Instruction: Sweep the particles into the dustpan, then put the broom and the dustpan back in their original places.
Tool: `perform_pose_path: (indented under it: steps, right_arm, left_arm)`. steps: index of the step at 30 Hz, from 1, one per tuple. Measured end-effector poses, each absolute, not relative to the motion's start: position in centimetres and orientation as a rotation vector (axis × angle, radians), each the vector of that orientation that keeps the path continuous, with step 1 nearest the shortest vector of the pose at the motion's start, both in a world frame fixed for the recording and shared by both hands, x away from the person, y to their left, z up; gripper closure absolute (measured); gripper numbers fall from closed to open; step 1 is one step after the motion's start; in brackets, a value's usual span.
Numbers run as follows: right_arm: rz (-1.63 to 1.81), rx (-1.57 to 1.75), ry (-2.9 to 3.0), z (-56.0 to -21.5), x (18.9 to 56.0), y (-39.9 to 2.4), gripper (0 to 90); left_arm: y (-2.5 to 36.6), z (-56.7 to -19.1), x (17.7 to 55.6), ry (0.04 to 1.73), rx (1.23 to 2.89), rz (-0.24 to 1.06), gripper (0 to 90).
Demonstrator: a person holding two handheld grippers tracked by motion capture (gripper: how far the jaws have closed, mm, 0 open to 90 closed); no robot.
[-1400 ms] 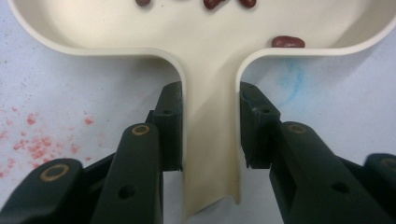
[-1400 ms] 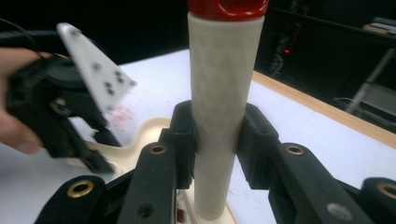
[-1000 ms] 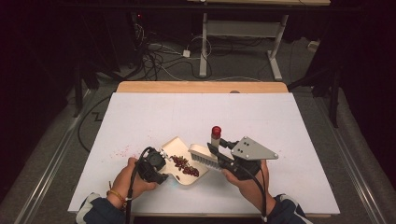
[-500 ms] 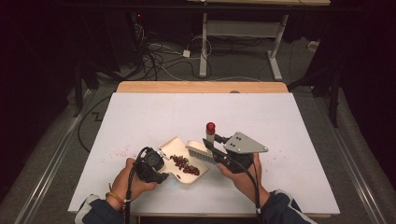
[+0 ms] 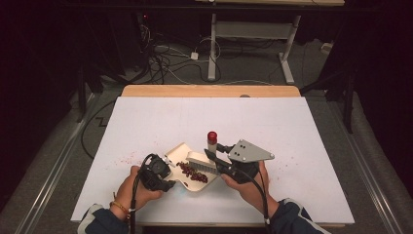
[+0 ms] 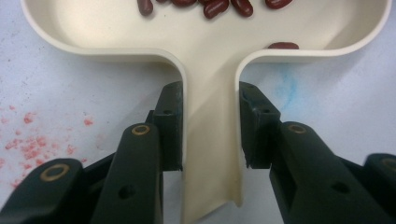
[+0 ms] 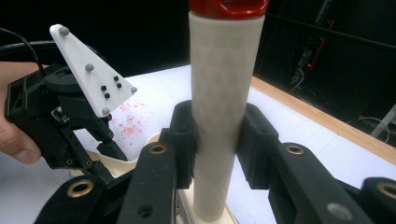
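Both jaws clamp: left gripper (image 6: 210,140) on dustpan (image 6: 211,84) handle; right gripper (image 7: 217,149) around brush (image 7: 223,93) handle.

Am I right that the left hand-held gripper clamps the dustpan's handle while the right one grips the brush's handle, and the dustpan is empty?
Not quite: the dustpan is not empty. Dark red beans lie in it, as the high view shows. The rest stands: the left hand-held gripper clamps the dustpan's handle, and the right hand-held gripper grips the brush's handle.

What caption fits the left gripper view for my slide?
Left gripper clamps the cream dustpan by its handle, red beans lying inside it.
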State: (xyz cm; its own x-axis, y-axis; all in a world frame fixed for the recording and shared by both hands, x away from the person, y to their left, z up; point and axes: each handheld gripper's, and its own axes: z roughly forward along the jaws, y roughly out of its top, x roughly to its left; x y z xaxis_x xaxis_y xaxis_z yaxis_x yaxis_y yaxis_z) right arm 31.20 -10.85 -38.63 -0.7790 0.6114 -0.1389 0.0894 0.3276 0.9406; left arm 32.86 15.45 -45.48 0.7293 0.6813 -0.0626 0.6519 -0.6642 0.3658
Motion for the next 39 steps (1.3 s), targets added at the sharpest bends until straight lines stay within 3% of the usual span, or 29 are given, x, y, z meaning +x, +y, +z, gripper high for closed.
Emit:
perform_pose_path:
  steps: [25, 39]
  right_arm:
    - [1.471, 0.654, 2.039, -35.5, 32.3, -15.5, 70.3]
    - [1.452, 0.716, 2.142, -35.0, 32.7, -19.2, 70.4]
  left_arm:
    - [16.3, -45.8, 33.1, 1.053, 2.518, 0.135, 63.7]
    - [17.1, -46.1, 33.3, 1.152, 2.465, 0.164, 63.7]
